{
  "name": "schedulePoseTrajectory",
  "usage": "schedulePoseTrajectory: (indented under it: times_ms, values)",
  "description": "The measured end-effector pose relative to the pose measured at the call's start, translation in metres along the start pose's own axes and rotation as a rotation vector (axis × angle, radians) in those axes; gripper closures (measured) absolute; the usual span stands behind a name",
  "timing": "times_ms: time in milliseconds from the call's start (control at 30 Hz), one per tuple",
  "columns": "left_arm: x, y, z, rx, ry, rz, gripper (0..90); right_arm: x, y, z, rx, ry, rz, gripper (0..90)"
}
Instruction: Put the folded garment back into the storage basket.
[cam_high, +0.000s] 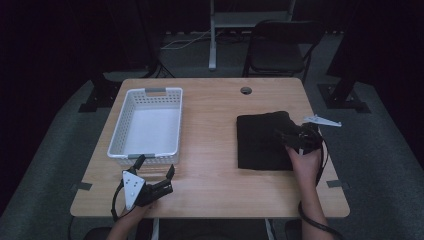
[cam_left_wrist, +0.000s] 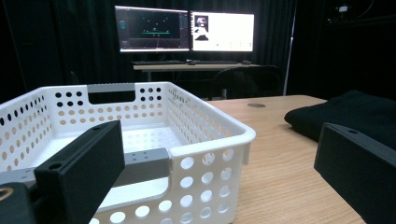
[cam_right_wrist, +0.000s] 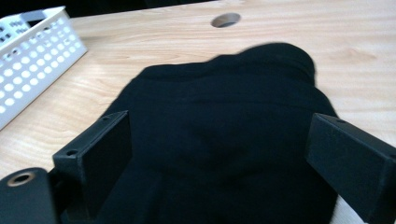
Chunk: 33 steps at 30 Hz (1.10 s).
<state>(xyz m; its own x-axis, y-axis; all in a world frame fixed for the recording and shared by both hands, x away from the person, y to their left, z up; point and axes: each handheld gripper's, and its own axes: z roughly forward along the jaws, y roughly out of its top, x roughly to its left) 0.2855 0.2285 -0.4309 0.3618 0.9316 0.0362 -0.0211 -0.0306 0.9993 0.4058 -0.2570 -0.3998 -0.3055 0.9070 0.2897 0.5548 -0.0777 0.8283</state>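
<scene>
The right gripper (cam_high: 289, 141) sits over the black cloth (cam_high: 262, 142) on the right side of the table (cam_high: 215, 125), jaws spread wide, gripping nothing. The left gripper (cam_high: 156, 172) rests near the front edge, jaws apart too (just beside the white basket (cam_high: 125, 125)). Bare wood lies between them. The cloth's folds are too dark to see.

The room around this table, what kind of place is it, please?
Probably a lab or recording studio, not a home: black curtains surround a single wooden table, two lit monitors stand on a desk behind, and a folding chair waits on grey carpet.
</scene>
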Motion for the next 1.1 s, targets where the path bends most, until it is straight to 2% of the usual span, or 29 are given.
schedulePoseTrajectory:
  times_ms: [67, 300, 333, 467, 867, 933, 1000, 1100]
  values:
    - [0.000, 0.000, 0.000, 0.000, 0.000, 0.000, 2.9, -0.005, -0.002, 0.002, 0.017, -0.004, 0.024, 7.8]
    - [0.000, 0.000, 0.000, 0.001, 0.000, 0.000, 2.9, -0.012, -0.003, 0.006, 0.074, -0.047, 0.035, 7.7]
    - [0.000, 0.000, 0.000, 0.000, 0.000, 0.000, 2.9, -0.014, -0.003, 0.008, 0.101, -0.051, 0.039, 7.7]
    - [0.000, 0.000, 0.000, 0.001, 0.000, 0.000, 2.9, -0.017, -0.004, 0.016, 0.139, -0.063, 0.040, 7.7]
    - [0.000, 0.000, 0.000, 0.000, -0.004, 0.000, 2.9, -0.023, -0.005, 0.033, 0.254, -0.034, 0.049, 7.9]
    - [0.000, 0.000, 0.000, 0.000, -0.004, 0.000, 2.9, -0.024, -0.006, 0.035, 0.268, -0.024, 0.062, 7.9]
    - [0.000, 0.000, 0.000, 0.000, -0.005, 0.000, 2.9, -0.025, -0.006, 0.035, 0.268, 0.005, 0.067, 14.8]
    - [0.000, 0.000, 0.000, 0.001, -0.004, 0.001, 2.9, -0.025, -0.006, 0.036, 0.272, 0.014, 0.059, 16.7]
